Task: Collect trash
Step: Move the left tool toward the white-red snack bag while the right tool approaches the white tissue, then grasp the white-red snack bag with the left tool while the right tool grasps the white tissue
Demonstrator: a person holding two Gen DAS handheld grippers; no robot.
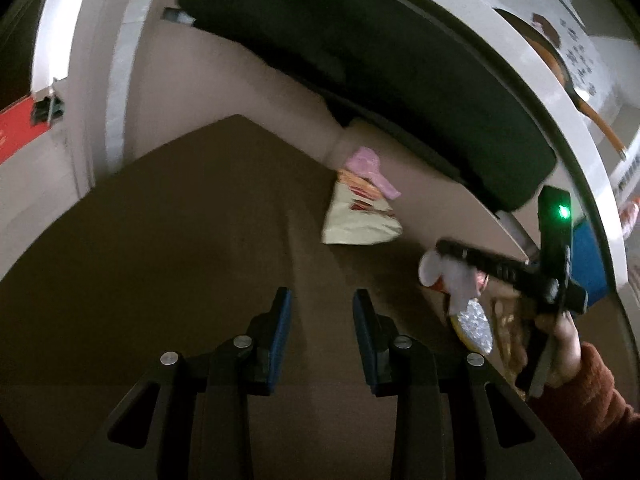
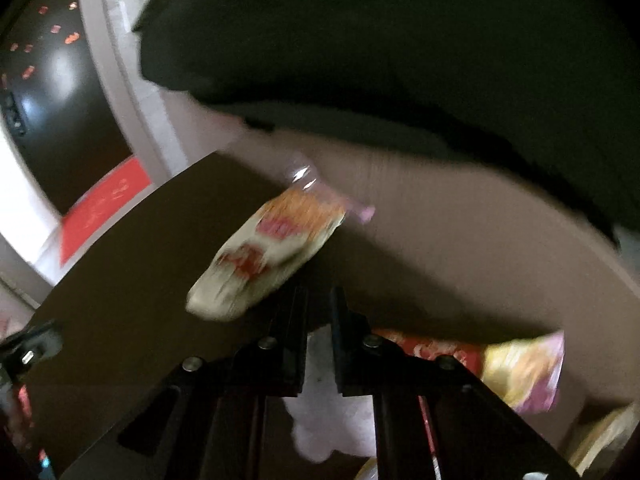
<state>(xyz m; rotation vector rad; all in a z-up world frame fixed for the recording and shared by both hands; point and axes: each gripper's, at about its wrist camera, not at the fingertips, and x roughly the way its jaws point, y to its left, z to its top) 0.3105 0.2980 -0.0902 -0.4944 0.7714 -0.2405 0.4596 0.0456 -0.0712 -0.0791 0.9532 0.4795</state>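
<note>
A cream, orange and pink snack wrapper [image 1: 360, 208] lies at the far edge of the brown table [image 1: 180, 220]; it also shows blurred in the right wrist view [image 2: 272, 252]. My left gripper [image 1: 322, 304] is open and empty above the table, short of the wrapper. My right gripper [image 1: 460, 276] shows at the right of the left wrist view, shut on white crumpled paper [image 1: 464, 280]. In the right wrist view my right gripper [image 2: 319, 300] has its fingers nearly together with the white paper [image 2: 320, 412] hanging below them. A red and yellow wrapper [image 2: 516, 372] lies to its right.
A dark chair seat [image 1: 360, 60] stands beyond the table's far edge. A silver-lined wrapper [image 1: 474, 328] and more crumpled trash [image 1: 508, 332] lie at the table's right side. A white door frame [image 1: 120, 60] and a red sheet [image 1: 16, 132] are at the left.
</note>
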